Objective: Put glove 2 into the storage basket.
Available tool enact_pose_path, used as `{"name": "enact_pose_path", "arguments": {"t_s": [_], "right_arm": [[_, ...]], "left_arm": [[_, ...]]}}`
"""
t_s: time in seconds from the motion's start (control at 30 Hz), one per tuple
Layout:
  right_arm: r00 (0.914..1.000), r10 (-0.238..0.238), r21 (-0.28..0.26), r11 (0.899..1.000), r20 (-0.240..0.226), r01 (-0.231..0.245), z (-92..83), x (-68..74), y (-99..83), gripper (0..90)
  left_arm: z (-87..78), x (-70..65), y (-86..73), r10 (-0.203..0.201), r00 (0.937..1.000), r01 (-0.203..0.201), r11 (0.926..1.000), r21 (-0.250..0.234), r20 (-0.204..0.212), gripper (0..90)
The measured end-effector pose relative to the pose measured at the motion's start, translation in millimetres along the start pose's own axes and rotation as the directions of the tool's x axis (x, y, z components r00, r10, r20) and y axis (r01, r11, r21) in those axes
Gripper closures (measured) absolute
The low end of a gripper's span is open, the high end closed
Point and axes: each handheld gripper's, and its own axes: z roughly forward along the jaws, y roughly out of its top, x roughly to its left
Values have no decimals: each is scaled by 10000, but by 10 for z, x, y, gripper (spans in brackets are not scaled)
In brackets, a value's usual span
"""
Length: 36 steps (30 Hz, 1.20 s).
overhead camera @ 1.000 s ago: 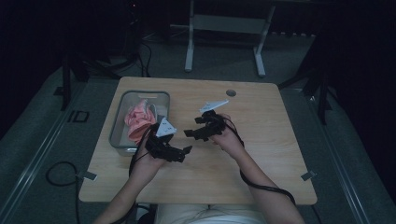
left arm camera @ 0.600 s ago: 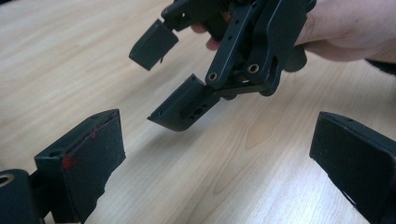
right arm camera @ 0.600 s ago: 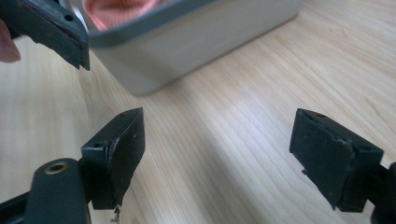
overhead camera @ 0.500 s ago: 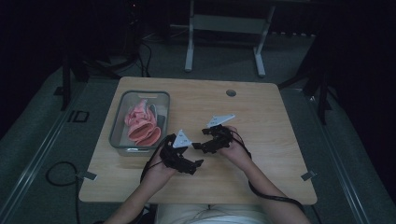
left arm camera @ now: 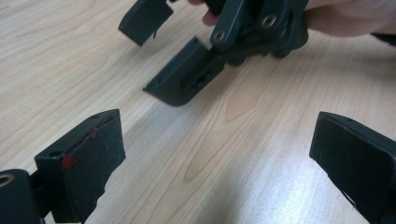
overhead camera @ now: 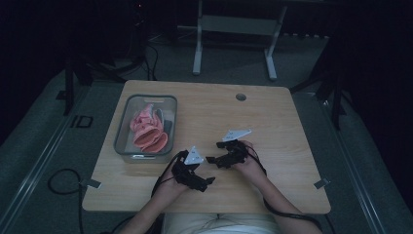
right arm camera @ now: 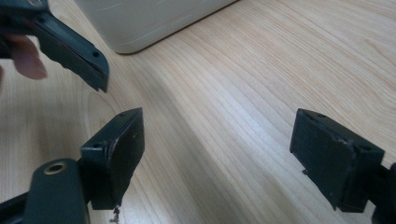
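Observation:
My left gripper (overhead camera: pixel 203 177) hovers low over the wooden table (overhead camera: pixel 272 117) near its front edge, a hand around it. Its jaws stand wide apart with nothing between them, as the left gripper view shows (left arm camera: pixel 219 154). My right gripper (overhead camera: pixel 213 159) sits just right of it, pointing left toward it, open and empty too (right arm camera: pixel 224 149). The two nearly face each other. The right gripper (left arm camera: pixel 224 51) shows close ahead in the left gripper view. One jaw of the left gripper (right arm camera: pixel 70 42) crosses the top left of the right gripper view.
A grey bin (overhead camera: pixel 122 131) stands on the left part of the table and holds pink strap-like pieces (overhead camera: pixel 148 129). Its pale wall (right arm camera: pixel 149 18) lies close ahead of the right gripper. A round cable hole (overhead camera: pixel 240 96) sits near the far edge.
Both grippers have drawn back from the bin toward the table's front edge. The left one moved away from the bin's corner and to the right; the right one came down beside it.

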Motion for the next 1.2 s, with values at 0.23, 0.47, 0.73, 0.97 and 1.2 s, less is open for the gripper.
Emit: {"name": "enact_pose_path", "arguments": {"t_s": [0.23, 0.47, 0.73, 0.97, 1.2], "right_arm": [[9998, -128, 15, 9999, 144, 127, -21, -5, -126, 171], [9990, -178, 169, 9997, 415, 172, -41, -7, -219, 168], [9975, -286, 243, 9993, 654, 270, -76, -14, -316, 167], [9974, -141, -30, 9999, 708, 144, -118, -46, -342, 165], [9969, -165, -17, 9999, 776, 167, -114, -55, -350, 166]], "left_arm": [[93, 10, -91, 71, 10000, -71, 10000, 51, -62, 28], [111, 8, -119, 84, 10000, -84, 9998, -185, 9, 28], [133, -28, -179, 101, 9999, -98, 9997, -241, 130, 28], [91, 2, -213, -164, 9998, 168, 9994, -311, 124, 28], [84, -20, -209, 3, 10000, 0, 9993, -377, 84, 28]]}}
